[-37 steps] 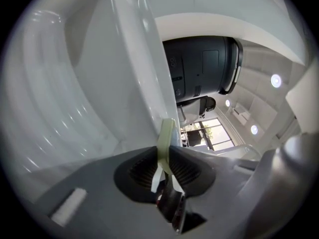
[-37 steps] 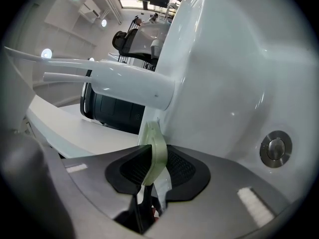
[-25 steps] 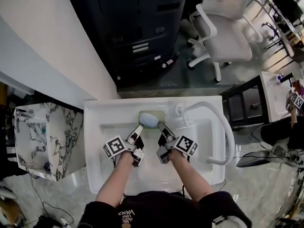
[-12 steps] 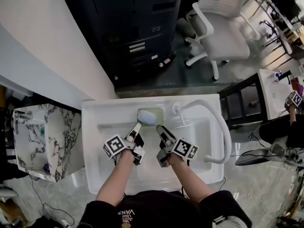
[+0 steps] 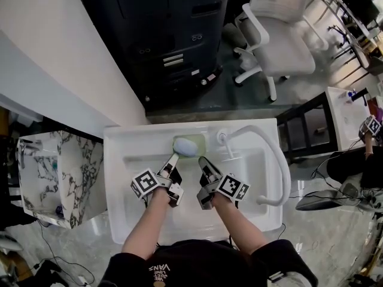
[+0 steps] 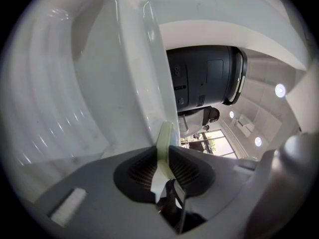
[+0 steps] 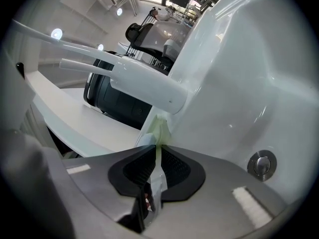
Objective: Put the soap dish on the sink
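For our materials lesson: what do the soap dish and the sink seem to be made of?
The soap dish: probably plastic, pale green, with a thin, slightly translucent rim. The sink: glossy white, ceramic or moulded plastic; sharp highlights, cannot tell which.

The soap dish (image 5: 178, 140) sat on the back rim of the sink (image 5: 119, 178), just left of the faucet (image 5: 257, 131), with what seemed a soap bar (image 5: 191, 149) on it. A cabinet (image 5: 173, 34) and a chair (image 5: 281, 40) stood behind.

In the head view the soap (image 5: 190, 148) covered most of the soap dish (image 5: 177, 140); each gripper view showed me only its thin pale-green edge.
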Demonstrator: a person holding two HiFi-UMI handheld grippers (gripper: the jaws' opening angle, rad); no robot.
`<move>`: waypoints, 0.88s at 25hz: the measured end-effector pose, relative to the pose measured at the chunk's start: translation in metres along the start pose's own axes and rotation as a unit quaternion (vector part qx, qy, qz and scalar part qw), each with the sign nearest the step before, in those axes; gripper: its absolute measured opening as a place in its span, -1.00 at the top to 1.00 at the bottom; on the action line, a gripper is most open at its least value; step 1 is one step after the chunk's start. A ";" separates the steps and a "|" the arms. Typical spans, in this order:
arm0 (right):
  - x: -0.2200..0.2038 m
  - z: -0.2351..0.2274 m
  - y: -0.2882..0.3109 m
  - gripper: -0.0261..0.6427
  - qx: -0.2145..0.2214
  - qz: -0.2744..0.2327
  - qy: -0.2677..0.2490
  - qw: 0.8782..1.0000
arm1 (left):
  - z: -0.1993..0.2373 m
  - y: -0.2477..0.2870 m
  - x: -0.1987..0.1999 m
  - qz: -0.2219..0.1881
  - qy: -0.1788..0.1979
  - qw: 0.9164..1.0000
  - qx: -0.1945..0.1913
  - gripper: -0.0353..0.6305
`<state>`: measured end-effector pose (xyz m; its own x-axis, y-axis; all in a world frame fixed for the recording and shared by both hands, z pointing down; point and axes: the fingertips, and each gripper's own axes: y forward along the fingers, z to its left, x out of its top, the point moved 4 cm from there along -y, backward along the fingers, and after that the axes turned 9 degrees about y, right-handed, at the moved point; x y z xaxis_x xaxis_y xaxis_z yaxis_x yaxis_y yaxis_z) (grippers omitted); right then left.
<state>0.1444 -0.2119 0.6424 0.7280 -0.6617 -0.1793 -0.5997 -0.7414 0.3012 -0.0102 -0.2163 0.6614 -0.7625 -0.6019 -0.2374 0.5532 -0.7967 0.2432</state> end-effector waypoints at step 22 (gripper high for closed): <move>0.000 0.003 0.012 0.81 -0.001 -0.015 0.024 1.000 | -0.009 -0.027 0.001 0.000 0.006 1.000 -0.028 0.45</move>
<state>0.1366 -0.2211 0.6431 0.7616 -0.6321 -0.1426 -0.5758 -0.7611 0.2985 -0.0233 -0.1960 0.6460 -0.7584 -0.6029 -0.2479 0.5720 -0.7978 0.1905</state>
